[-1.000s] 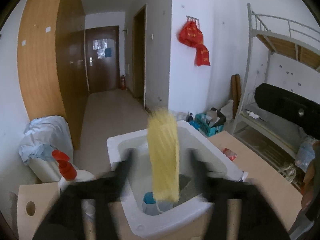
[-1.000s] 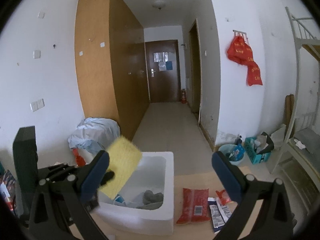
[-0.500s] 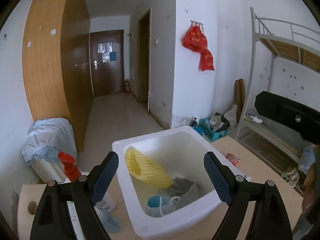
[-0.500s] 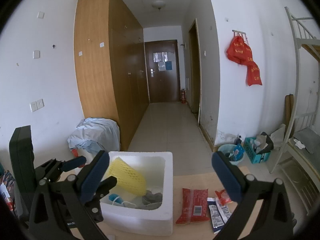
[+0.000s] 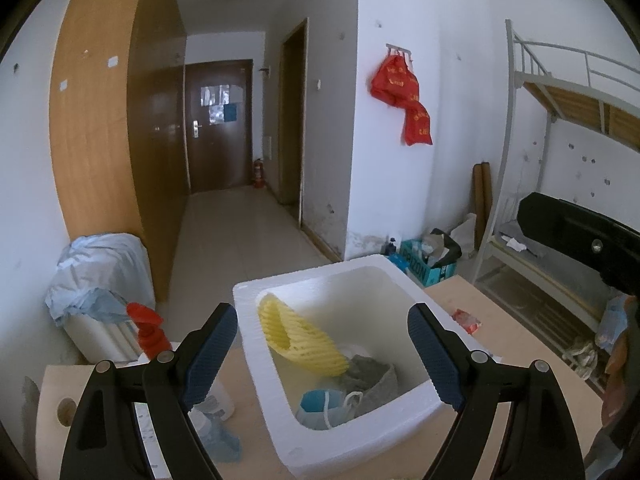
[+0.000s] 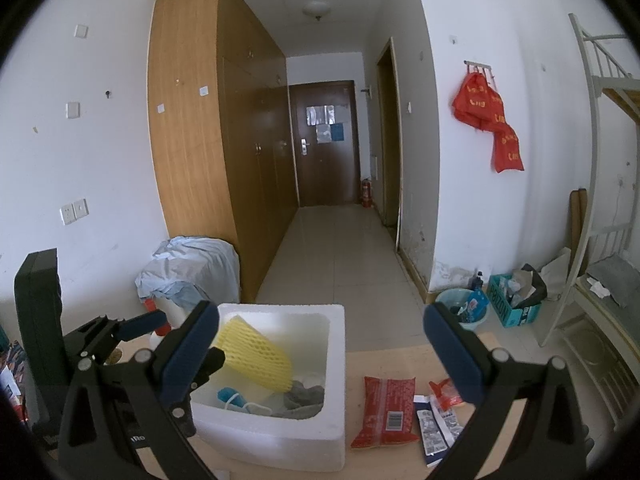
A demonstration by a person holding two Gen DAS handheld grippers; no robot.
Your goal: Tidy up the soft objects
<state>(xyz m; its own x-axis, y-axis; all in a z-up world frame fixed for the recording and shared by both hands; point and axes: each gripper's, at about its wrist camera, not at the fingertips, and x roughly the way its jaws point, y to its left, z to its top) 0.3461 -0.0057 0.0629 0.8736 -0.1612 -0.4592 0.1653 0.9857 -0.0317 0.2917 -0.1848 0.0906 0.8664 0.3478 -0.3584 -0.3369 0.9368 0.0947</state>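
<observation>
Foam net [image 5: 304,340] lies in box [image 5: 404,280]; packets [image 6: 386,408] right of box.

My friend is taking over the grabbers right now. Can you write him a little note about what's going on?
Left gripper: open, nothing held, over the white foam box.
Right gripper: open, nothing held.
Done: yellow foam net lies tilted in the box, on a grey cloth and a blue-and-white item.
Left: red packet and small sachets lie on the table right of the box; whether they belong in it is unclear.
</observation>
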